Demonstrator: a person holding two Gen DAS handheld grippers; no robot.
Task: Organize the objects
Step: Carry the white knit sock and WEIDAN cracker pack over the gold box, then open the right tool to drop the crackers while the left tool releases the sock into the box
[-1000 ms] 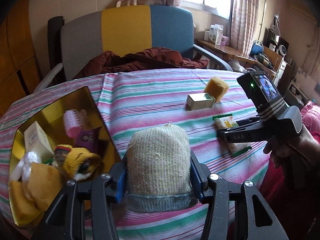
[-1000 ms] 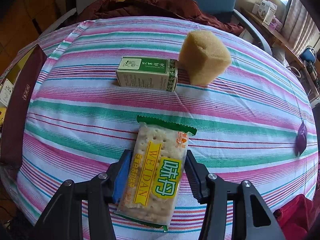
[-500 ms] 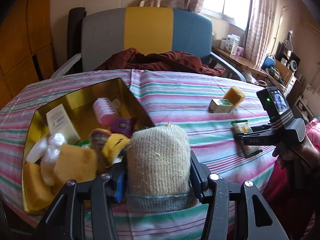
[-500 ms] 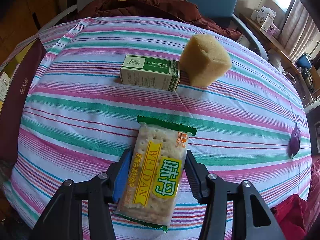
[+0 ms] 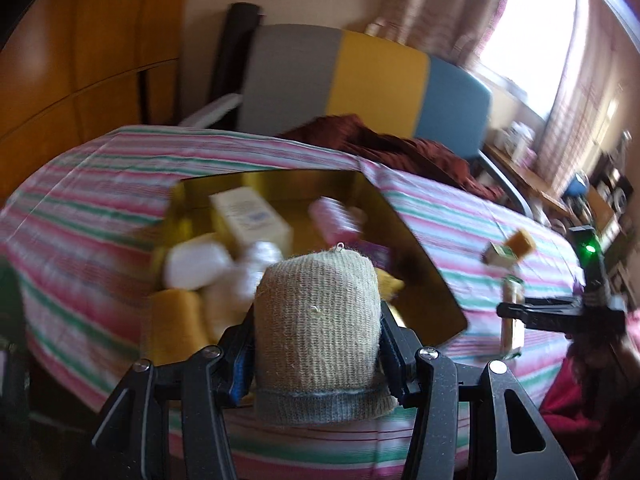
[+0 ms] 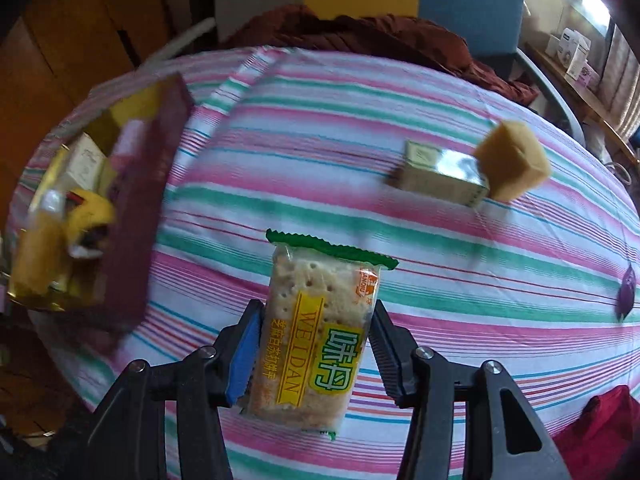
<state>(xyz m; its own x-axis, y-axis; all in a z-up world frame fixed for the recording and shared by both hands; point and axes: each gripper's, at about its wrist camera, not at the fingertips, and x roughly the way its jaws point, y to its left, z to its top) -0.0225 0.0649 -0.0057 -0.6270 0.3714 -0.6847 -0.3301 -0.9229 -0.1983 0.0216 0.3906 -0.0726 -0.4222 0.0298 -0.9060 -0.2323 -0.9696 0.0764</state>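
The left claw (image 5: 318,344) is clamped on the knitted scrub mitt (image 5: 318,320), which has been carried from beside the gold tin (image 5: 420,256) to just over its near end, so release into the tin looks close. The right claw (image 6: 316,344) is closed on the Weidan cracker packet (image 6: 316,332), now swung above the counter (image 6: 440,280) toward the tin.

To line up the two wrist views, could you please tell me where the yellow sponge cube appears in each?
Left wrist: sponge cube small at far right, behind the green box.
Right wrist: sponge cube upper right, touching the green box.
Shared landmark: the gold tin.
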